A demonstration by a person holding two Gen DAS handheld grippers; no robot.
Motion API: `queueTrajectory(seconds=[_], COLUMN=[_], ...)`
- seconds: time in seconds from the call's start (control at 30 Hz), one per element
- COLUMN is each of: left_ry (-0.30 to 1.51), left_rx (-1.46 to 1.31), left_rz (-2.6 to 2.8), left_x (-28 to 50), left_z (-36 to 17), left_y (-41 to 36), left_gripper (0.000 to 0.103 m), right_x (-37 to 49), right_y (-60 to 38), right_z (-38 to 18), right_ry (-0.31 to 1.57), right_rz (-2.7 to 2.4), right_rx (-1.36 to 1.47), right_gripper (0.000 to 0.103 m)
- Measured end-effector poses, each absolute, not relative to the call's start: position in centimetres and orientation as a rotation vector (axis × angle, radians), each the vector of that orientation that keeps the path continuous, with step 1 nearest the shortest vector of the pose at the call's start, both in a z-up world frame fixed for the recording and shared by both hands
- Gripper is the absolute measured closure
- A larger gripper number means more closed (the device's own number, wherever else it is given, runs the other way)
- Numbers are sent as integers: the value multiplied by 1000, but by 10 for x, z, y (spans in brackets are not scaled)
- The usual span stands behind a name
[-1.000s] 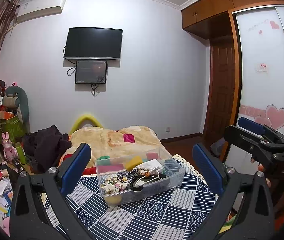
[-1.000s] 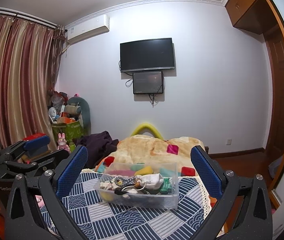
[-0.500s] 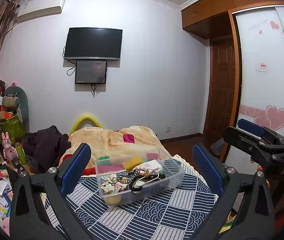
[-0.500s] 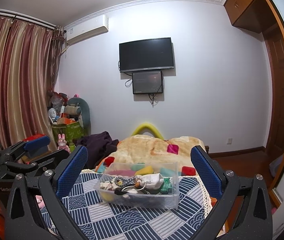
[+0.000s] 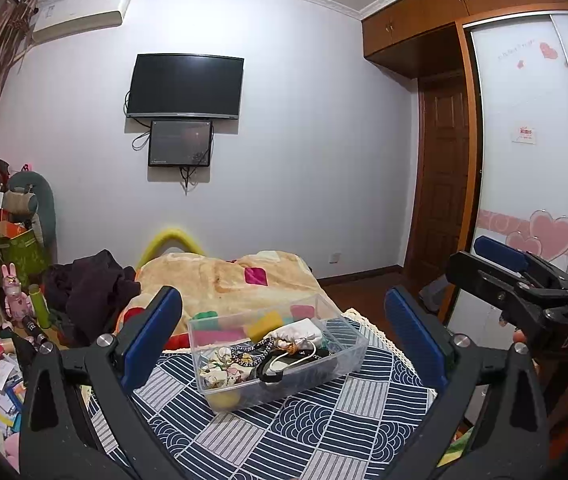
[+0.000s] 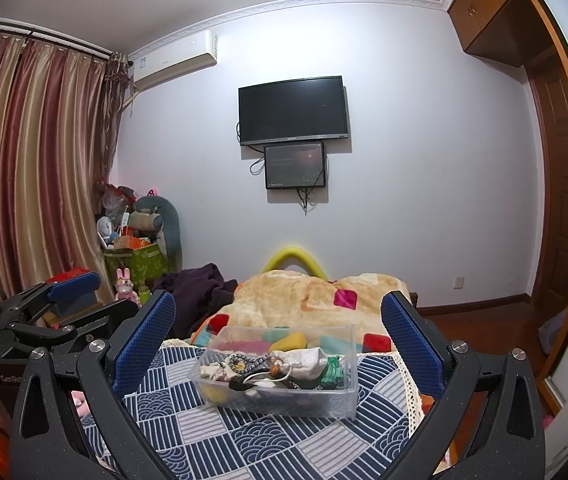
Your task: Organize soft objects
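The clear plastic bin [image 5: 280, 360] [image 6: 280, 372] is the reference landmark. It rests on the blue patterned cloth [image 5: 303, 432] [image 6: 252, 440] and holds the soft objects, including a white pouch [image 5: 297, 330] [image 6: 303, 358] and a yellow sponge [image 5: 266, 319] [image 6: 289, 340]. The left gripper [image 5: 284, 340] is spread wide, holding nothing, on the near side of the bin. The right gripper [image 6: 278, 344] is likewise spread wide and empty. An orange blanket [image 5: 228, 280] [image 6: 323, 296] lies behind the bin.
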State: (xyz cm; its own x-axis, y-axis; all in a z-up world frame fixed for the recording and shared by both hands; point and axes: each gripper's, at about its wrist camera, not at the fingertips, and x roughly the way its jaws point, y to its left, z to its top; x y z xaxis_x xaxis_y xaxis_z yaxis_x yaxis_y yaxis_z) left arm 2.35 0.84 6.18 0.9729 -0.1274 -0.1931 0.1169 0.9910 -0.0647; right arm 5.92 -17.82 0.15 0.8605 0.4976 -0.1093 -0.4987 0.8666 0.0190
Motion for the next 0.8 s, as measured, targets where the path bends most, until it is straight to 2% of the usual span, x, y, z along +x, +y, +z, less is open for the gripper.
queueTrajectory(seconds=[0.8], left_ry=[204], left_rx=[-58], left_rz=[-143], left_x=[22], left_z=[58], left_y=[5], left_gripper=[0], right_x=[63], right_y=[-178], right_z=[-3], right_ry=[125], right_rz=[520], right_rx=[-16], right_gripper=[0])
